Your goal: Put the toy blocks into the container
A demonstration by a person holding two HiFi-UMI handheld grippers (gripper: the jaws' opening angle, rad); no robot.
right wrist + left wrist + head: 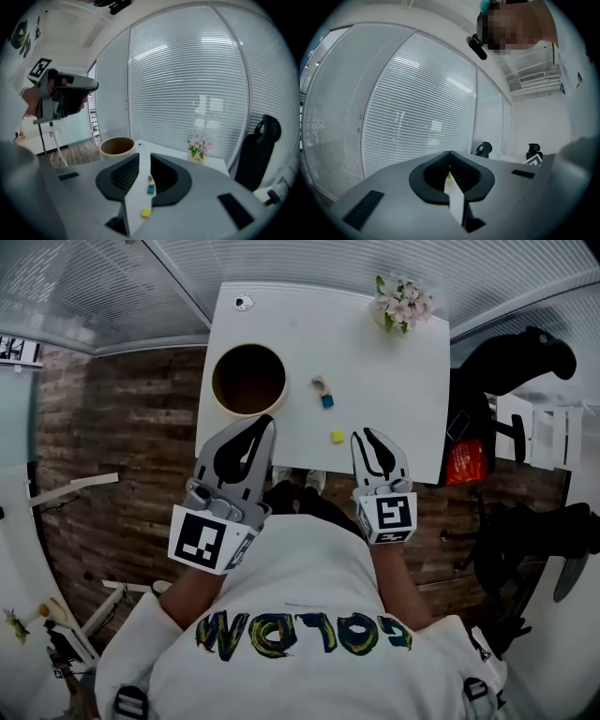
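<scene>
On the white desk, left half: one round container, tan rim, dark interior, standing upright.

To the right of the container, on the bare desk top:
- one beige block, arch-shaped;
- one blue block, just beside the beige one on its near side; whether the two touch cannot be told;
- one yellow block, apart from the other two and closer to the desk's near edge.

All three blocks lie outside the container.

Far right corner of the desk: one flower pot with pale pink blossoms.

Left hand-held gripper: held at the desk's near edge. In the head view its tips overlap the container's near rim; contact cannot be told. Its own view shows the jaws pressed together at the tips, with nothing between them.

Right hand-held gripper: held at the desk's near edge, just right of the yellow block. Its jaws are spread a little, with nothing between them. Through the gap, its own view shows the three blocks in a line on the desk: yellow nearest, then blue, then beige. The container is far left in that view and the flower pot far right.

Surroundings: slatted blinds beyond the desk; a black office chair right of the desk; a wood-pattern floor to the left.
</scene>
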